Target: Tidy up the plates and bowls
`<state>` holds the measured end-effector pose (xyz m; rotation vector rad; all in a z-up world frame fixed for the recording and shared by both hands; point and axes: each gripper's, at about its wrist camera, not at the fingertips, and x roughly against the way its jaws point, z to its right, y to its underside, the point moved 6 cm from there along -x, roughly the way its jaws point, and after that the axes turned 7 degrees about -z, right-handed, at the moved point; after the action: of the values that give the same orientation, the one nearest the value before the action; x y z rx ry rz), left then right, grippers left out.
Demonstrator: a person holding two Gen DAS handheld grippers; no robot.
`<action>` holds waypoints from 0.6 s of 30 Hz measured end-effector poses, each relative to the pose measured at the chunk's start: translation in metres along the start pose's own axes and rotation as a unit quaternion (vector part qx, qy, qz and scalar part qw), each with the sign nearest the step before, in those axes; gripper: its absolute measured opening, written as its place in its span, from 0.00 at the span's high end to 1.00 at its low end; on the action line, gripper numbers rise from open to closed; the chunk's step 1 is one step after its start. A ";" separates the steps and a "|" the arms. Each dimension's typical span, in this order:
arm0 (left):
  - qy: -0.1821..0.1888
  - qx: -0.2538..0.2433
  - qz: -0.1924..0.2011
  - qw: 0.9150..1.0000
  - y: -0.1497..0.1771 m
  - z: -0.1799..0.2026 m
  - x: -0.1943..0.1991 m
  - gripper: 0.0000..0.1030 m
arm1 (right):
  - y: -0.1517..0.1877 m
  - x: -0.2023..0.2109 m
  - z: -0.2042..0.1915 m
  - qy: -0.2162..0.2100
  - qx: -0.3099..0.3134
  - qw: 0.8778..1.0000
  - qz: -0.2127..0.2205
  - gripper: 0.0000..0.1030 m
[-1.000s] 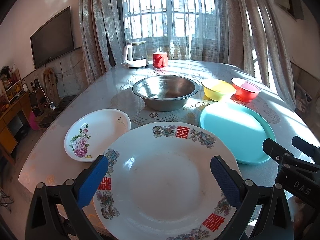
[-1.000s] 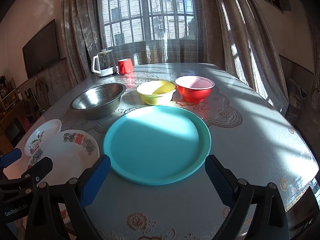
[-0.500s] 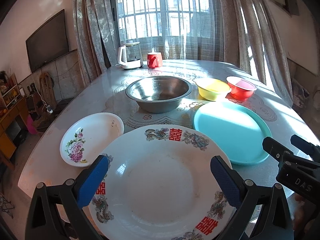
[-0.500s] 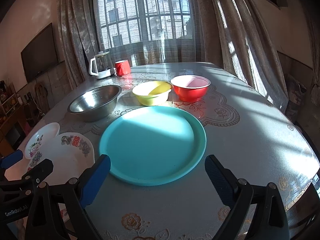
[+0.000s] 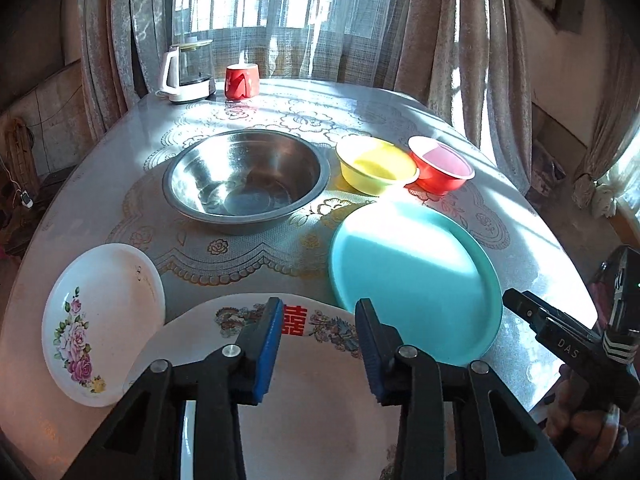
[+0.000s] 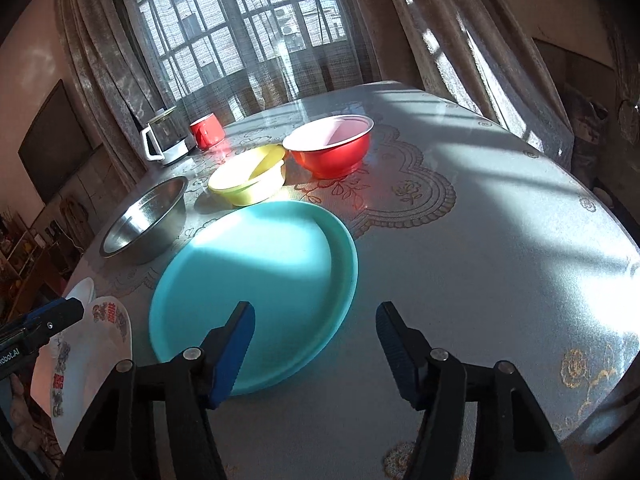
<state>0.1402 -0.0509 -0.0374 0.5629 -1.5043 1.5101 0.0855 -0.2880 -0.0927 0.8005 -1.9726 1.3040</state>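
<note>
Both grippers have pushed in over the table, and their jaws have just been closing. Left gripper [image 5: 318, 344] now sits over the far rim of the big white plate [image 5: 320, 400], jaws narrowed but apart, with nothing pinched between them. Right gripper [image 6: 314, 350] hovers at the near edge of the teal plate [image 6: 256, 280], half spread, its left pad over the rim and not gripping.

Bowls next: the steel bowl [image 5: 248, 180] holds nothing but reflections; the yellow bowl [image 5: 376, 170] and red bowl [image 5: 440, 170] sit touching behind the teal plate, both empty. Flowered plate [image 5: 100, 320] lies at the left, just beside the big plate, bare as well. At the back stand a kettle [image 5: 186, 70] and a red mug [image 5: 241, 81]; what is inside them is impossible to tell. Big plate's near half is cut off behind the gripper arms.
</note>
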 end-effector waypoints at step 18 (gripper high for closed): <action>-0.005 -0.059 -0.108 0.992 -0.035 0.023 -0.089 0.90 | -0.011 -0.036 0.009 0.031 0.031 0.998 -0.036 0.88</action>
<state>0.2066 -0.1023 -0.0882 0.6411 -1.4781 1.2453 0.1142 -0.2950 -0.1170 0.8437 -1.8463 1.3383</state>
